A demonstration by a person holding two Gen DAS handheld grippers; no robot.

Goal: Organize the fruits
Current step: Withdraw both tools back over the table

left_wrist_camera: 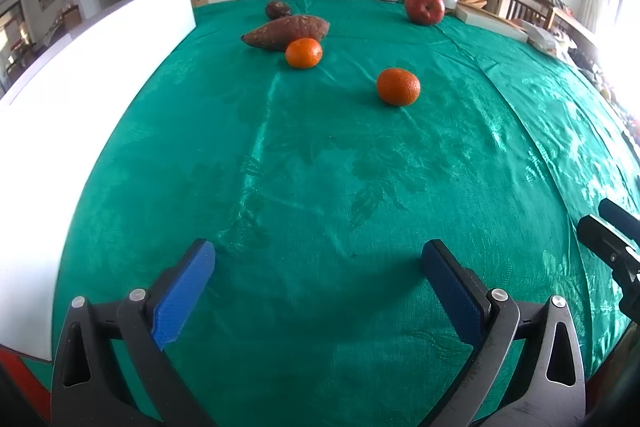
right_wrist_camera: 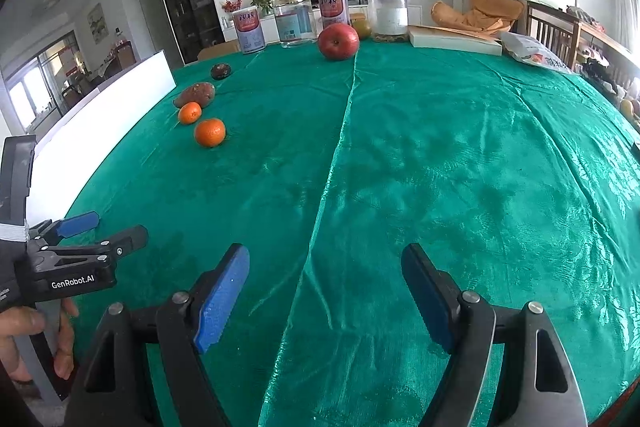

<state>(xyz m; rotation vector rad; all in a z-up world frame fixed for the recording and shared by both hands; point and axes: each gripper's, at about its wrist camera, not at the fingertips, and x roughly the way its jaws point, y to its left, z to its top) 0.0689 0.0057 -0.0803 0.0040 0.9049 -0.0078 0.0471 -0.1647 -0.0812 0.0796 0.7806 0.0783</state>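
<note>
Just 2 oranges (left_wrist_camera: pixel 398 87), 1 apple (left_wrist_camera: pixel 424 6).

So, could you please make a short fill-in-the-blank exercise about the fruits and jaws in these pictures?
1. The tablecloth is ____ in colour.
2. There are ____ oranges; the nearer orange lies alone.
3. The farther orange lies beside the sweet ____.
4. The left gripper has ____ jaws, holding nothing.

Missing words: green; two; potato; open

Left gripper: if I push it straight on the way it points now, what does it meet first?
The open left gripper tilts down at bare green patterned tablecloth, so it likely meets cloth first. The nearer round orange tangerine sits farther ahead, right of that line; depth is uncertain.
</note>
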